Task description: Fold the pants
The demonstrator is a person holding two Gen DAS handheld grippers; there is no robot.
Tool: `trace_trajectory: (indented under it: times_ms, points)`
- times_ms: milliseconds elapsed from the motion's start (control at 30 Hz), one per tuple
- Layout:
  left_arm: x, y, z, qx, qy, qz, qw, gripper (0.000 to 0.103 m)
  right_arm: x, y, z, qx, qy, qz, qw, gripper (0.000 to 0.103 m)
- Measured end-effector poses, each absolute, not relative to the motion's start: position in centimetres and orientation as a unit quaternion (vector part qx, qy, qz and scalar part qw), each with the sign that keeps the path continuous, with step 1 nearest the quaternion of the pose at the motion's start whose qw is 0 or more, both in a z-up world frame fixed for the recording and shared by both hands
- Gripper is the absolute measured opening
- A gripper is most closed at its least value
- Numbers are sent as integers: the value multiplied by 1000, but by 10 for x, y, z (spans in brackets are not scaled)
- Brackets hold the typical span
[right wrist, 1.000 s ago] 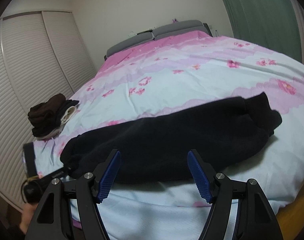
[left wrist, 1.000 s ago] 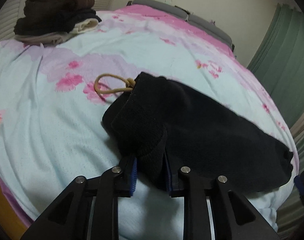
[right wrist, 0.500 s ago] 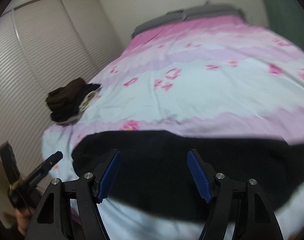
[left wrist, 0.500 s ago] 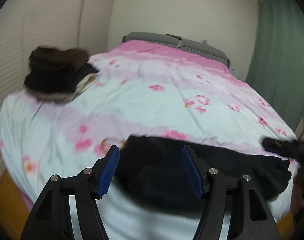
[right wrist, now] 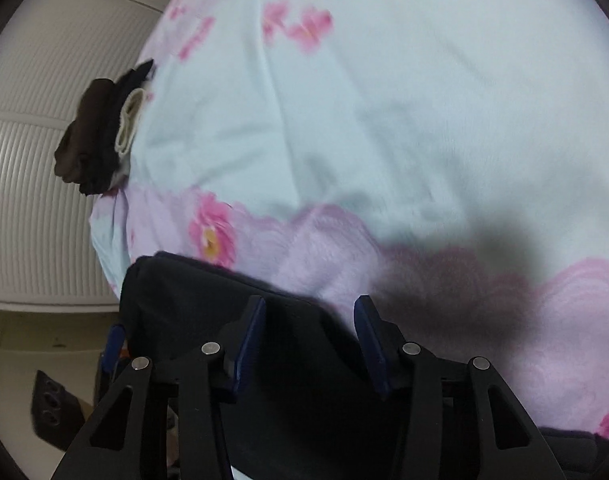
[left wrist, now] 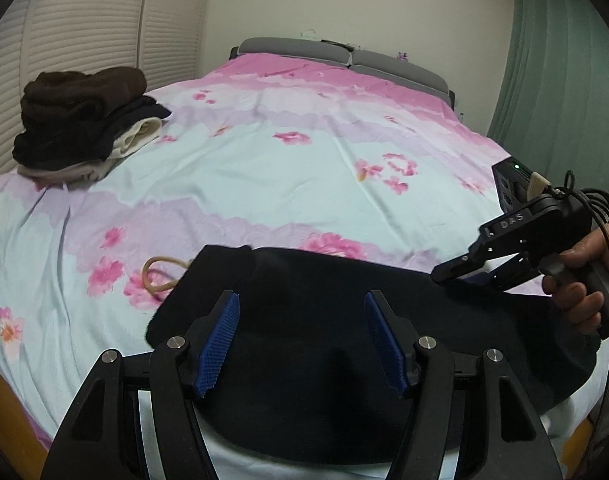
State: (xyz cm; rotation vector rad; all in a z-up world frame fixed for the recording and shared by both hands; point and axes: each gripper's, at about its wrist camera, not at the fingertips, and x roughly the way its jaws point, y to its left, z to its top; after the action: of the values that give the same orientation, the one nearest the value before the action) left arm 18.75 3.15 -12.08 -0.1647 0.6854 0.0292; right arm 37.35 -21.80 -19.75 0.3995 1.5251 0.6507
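Note:
The black pants (left wrist: 324, 280) lie folded lengthwise across the near edge of the bed, with a tan drawstring loop (left wrist: 156, 276) at their left end. My left gripper (left wrist: 301, 304) hovers open just above the pants' left part, with nothing pressed between its blue pads. My right gripper (left wrist: 444, 276), held by a hand, points down at the far edge of the pants' right part. In the right wrist view the right gripper (right wrist: 309, 308) is closing, and the pants' edge (right wrist: 184, 292) lies between the fingers without the pads pressing it.
A pile of folded brown, dark and cream clothes (left wrist: 84, 120) sits at the bed's far left corner. The flowered pink and pale blue cover (left wrist: 264, 168) stretches back to grey pillows (left wrist: 344, 54). Slatted closet doors (left wrist: 84, 20) stand left, a green curtain (left wrist: 552, 80) right.
My left gripper let go of the pants' waist end, opened and drew up and back. My right gripper swung down to the pants' far edge and its jaws narrowed.

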Motion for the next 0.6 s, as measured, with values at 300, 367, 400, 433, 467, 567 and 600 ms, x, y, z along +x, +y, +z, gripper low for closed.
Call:
trace_trajectory:
  times_ms: [300, 367, 400, 433, 467, 567, 600]
  points:
    - [188, 36, -133, -67, 338, 25, 939, 64, 368, -215, -181, 163, 627, 308, 697, 18]
    - [188, 37, -137, -62, 339, 29, 938, 64, 366, -213, -169, 141, 605, 305, 721, 18]
    - [189, 37, -140, -58, 340, 34, 938, 64, 364, -209, -169, 126, 599, 299, 733, 17]
    - [189, 38, -142, -55, 341, 37, 938, 64, 363, -206, -176, 111, 599, 288, 738, 17]
    - [189, 39, -144, -51, 341, 40, 938, 64, 363, -203, -183, 96, 600, 278, 743, 17]
    - [188, 43, -146, -42, 342, 48, 937, 64, 359, -203, -187, 91, 586, 271, 759, 21]
    - [187, 44, -146, -42, 343, 49, 937, 64, 358, -205, -182, 91, 577, 267, 767, 26]
